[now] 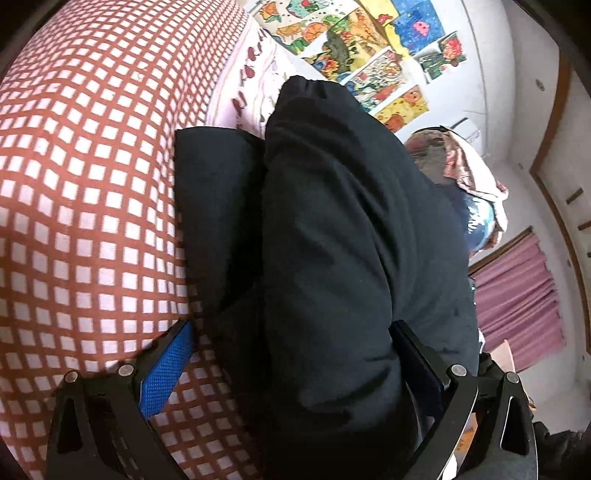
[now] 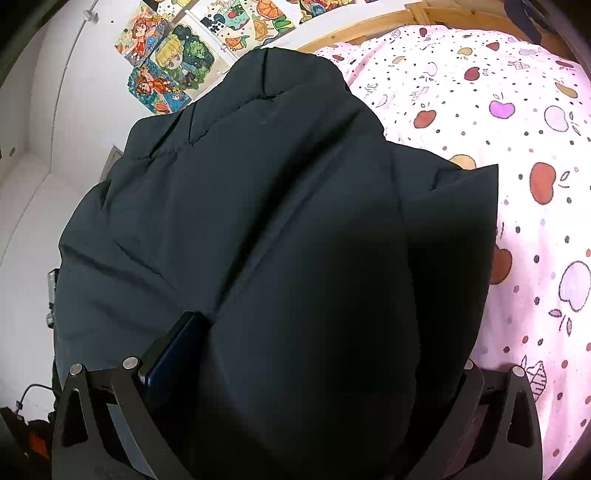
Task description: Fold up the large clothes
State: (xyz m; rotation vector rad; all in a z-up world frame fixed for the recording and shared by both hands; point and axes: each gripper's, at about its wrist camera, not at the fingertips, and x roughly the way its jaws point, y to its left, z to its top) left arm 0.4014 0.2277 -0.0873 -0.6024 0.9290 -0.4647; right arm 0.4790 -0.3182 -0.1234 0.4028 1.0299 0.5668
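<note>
A home bedroom: wooden bed frame [image 2: 369, 27], fruit-print quilt [image 2: 498, 110], checked bedding [image 1: 85, 184], cartoon posters [image 1: 369, 48].

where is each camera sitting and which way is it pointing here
Left wrist: sits on the left gripper, looking forward along its fingers across the black padded jacket to the red checked cover and drawings on the wall; only the gripper shows.
Right wrist: sits on the right gripper, facing the same jacket, the pink fruit-print bedding and wall drawings; only the gripper shows.
Shared: jacket bulk between each gripper's fingers, bed, drawings.
</note>
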